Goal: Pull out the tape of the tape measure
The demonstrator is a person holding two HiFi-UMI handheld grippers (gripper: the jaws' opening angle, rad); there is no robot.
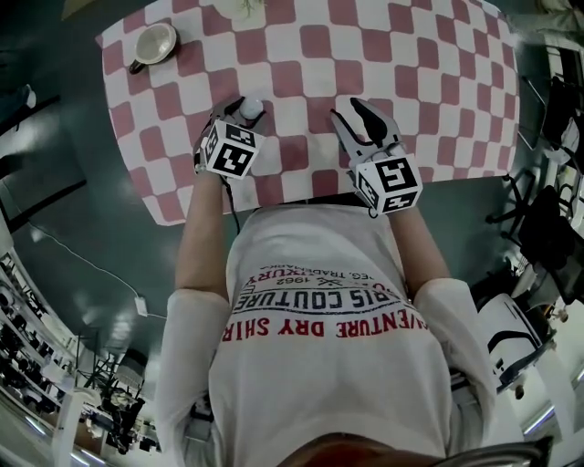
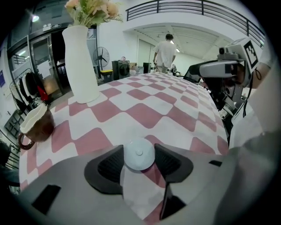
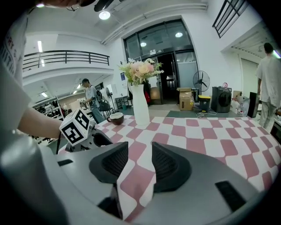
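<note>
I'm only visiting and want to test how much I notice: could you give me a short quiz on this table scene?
1. What round white thing sits between the jaws of the left tool?
2. True or false: nothing stands between the jaws of the right tool.
3. The white vase holds: A flowers, B pens, C nothing.
Key: 1 the tape measure; 2 true; 3 A.
</note>
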